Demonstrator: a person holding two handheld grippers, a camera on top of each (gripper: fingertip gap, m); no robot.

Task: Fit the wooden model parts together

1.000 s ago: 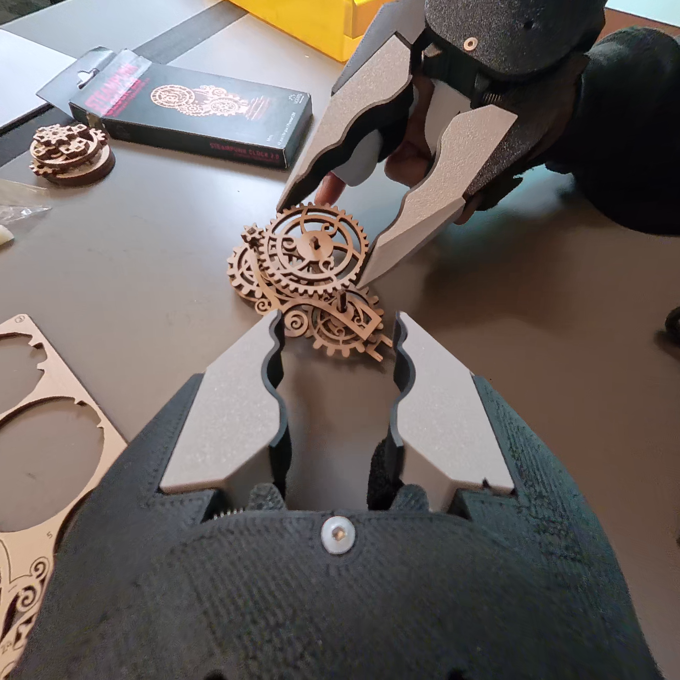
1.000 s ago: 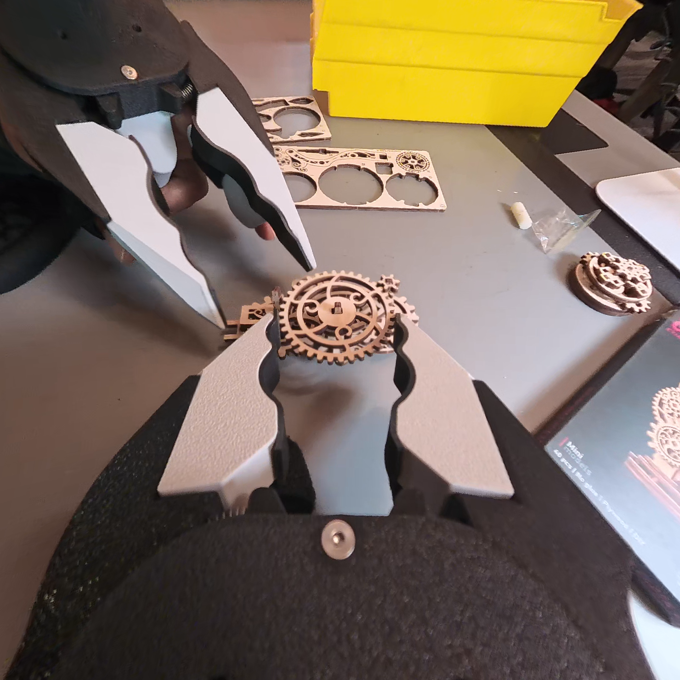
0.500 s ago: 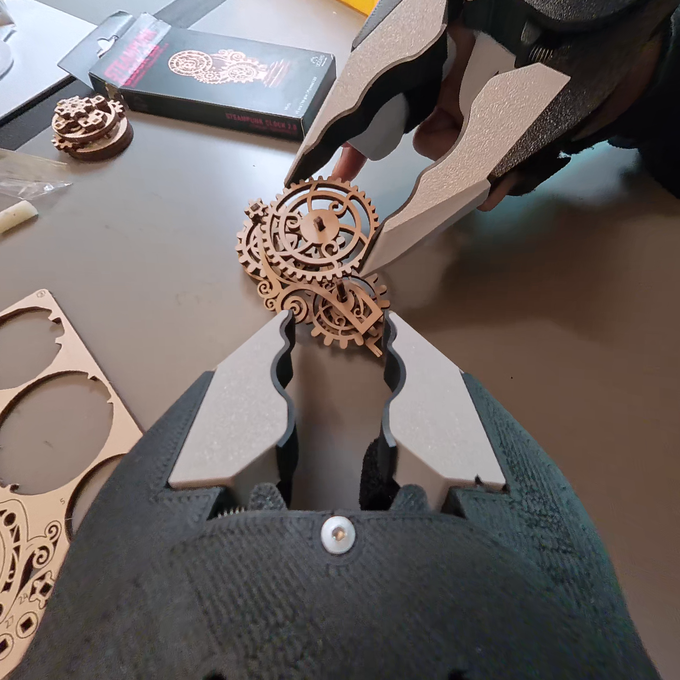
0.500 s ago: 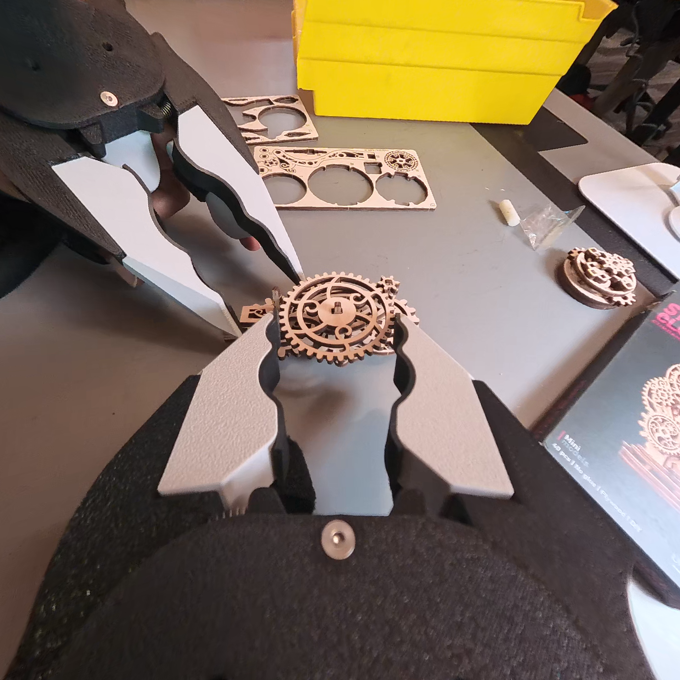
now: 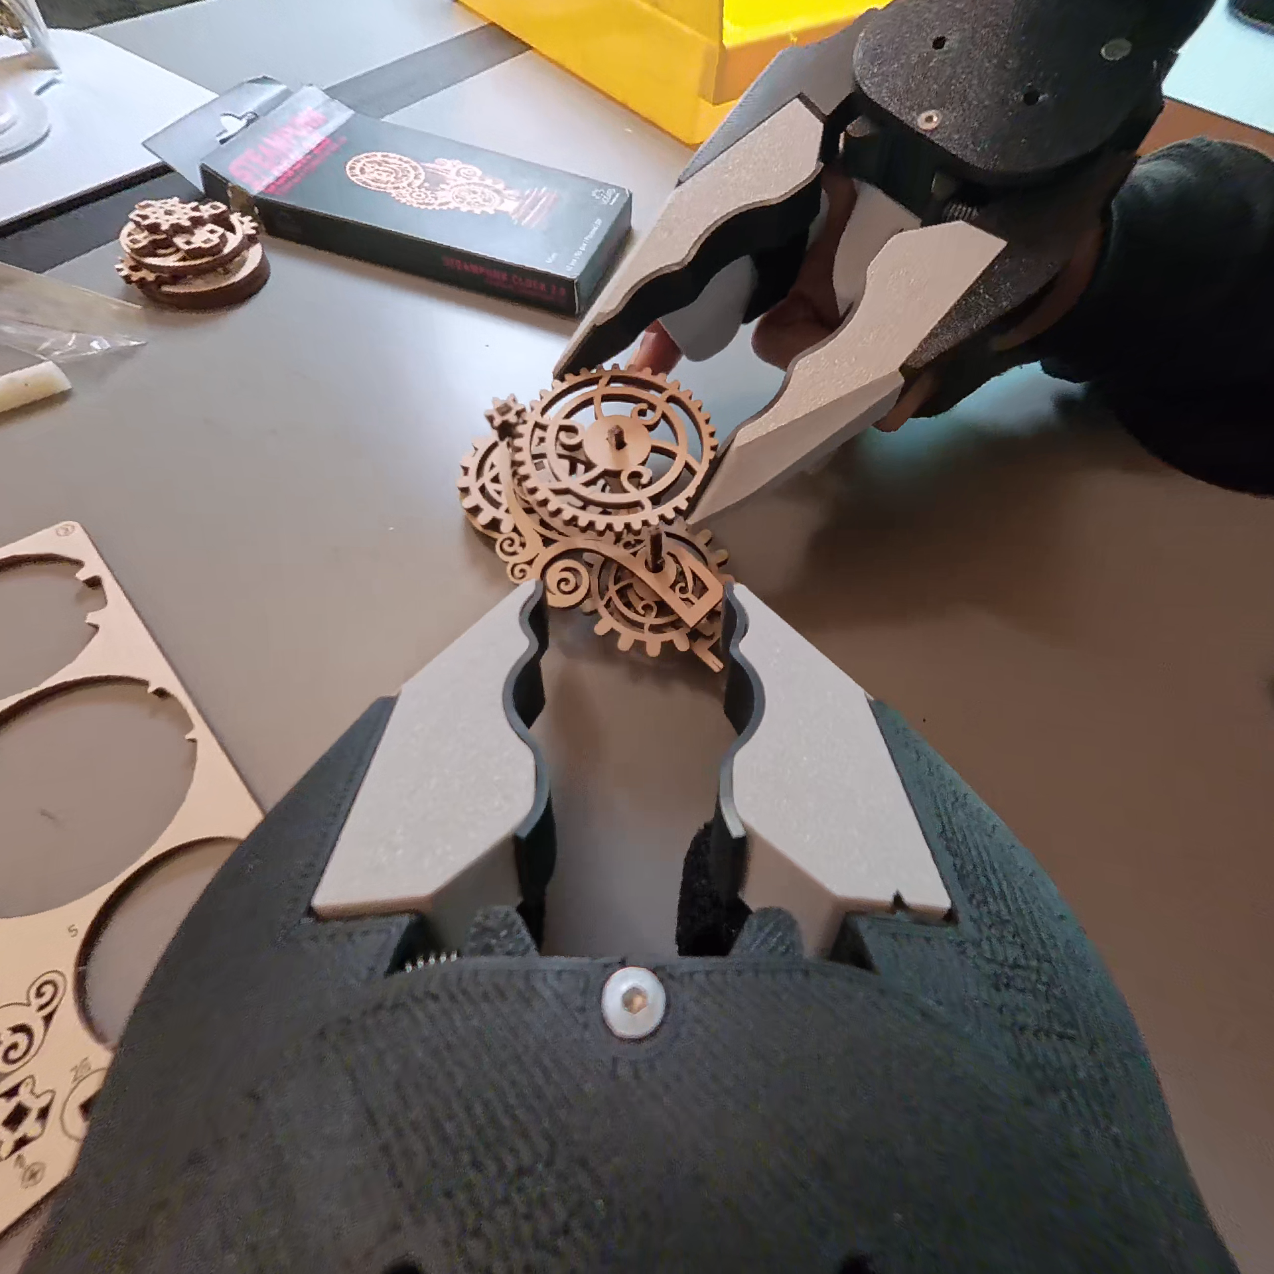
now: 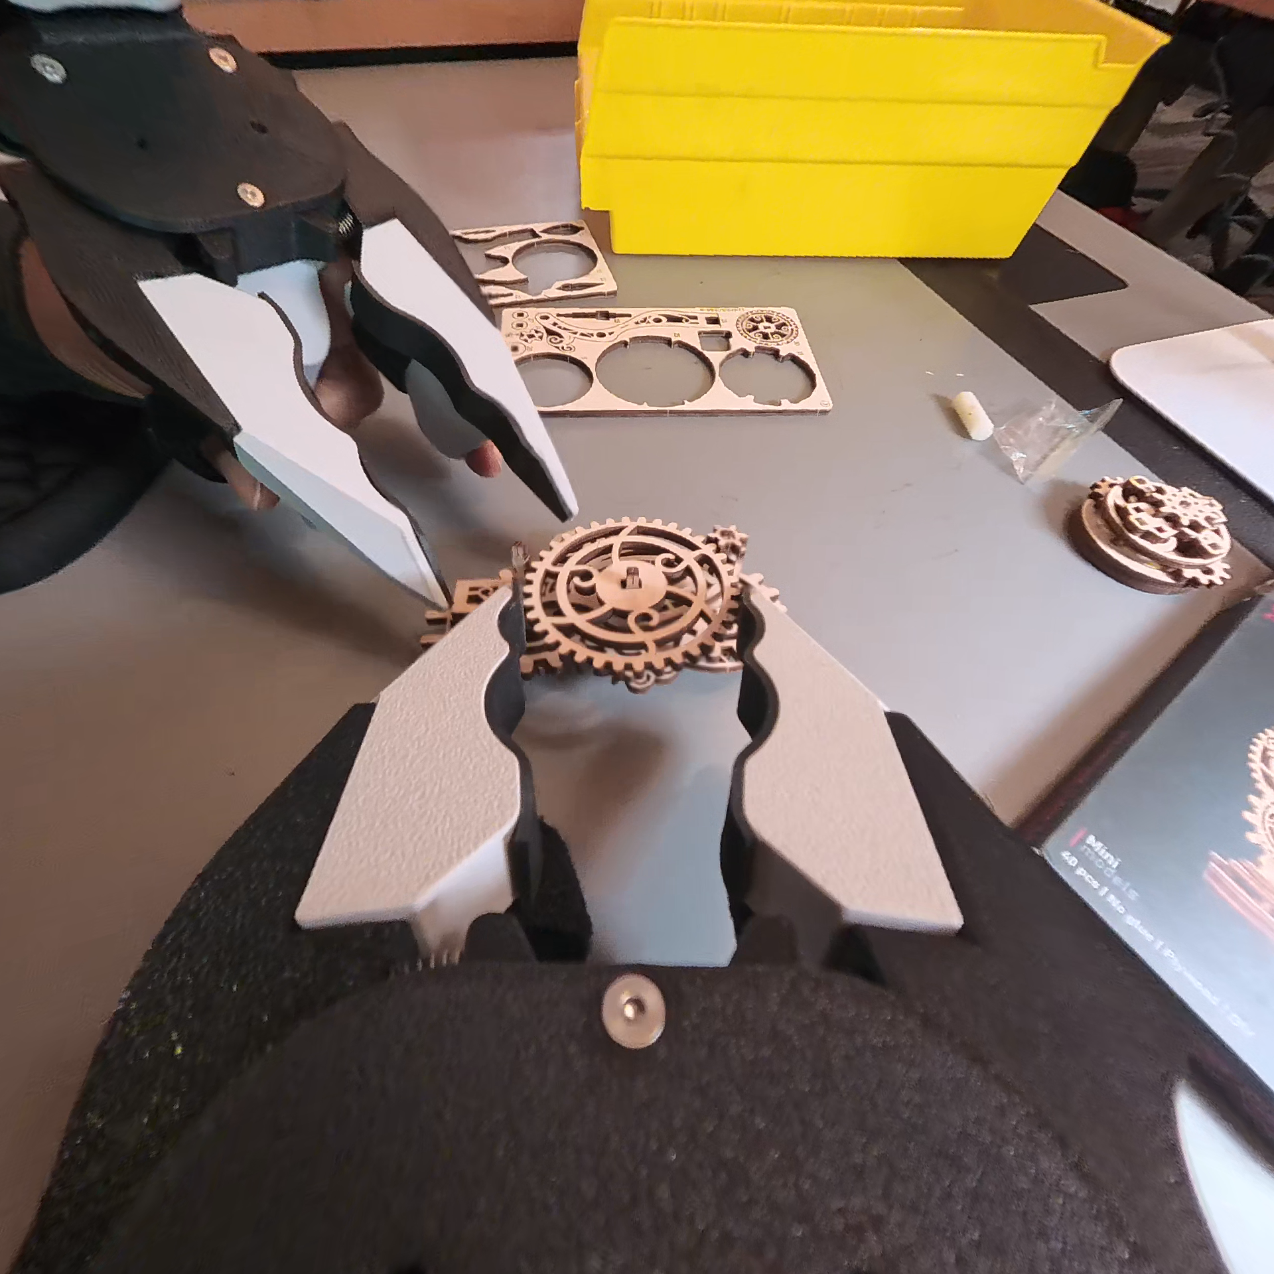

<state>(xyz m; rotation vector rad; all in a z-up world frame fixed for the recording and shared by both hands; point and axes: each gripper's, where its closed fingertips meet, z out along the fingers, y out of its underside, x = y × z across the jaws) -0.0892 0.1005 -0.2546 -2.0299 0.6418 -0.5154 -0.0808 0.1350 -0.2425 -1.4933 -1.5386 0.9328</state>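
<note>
1. The right gripper (image 6: 629,617) has its two grey fingers closed against the sides of the big wooden gear (image 6: 629,598), one tip on each edge of the toothed rim, so it grips the gear model there.
2. The left gripper (image 5: 631,613) sits at the other end of the same model, its tips either side of the small lower gear (image 5: 655,600); the jaws are part open and I cannot tell whether they actually pinch it.
3. The gear model (image 5: 593,496) rests on the grey table (image 5: 276,448) between the two grippers, tilted, with a short peg standing up from the small gear.
4. A person's hand (image 6: 345,386) shows behind the left gripper's fingers.
5. Farther out lie two punched-out wooden sheets (image 6: 665,362), just in front of a yellow bin (image 6: 827,138).
6. A dark model box (image 5: 427,207) lies flat on the table, with a small finished gear assembly (image 5: 193,248) near it.
7. A clear plastic bag (image 6: 1048,431) and a small white stick (image 6: 972,416) lie side by side.
</note>
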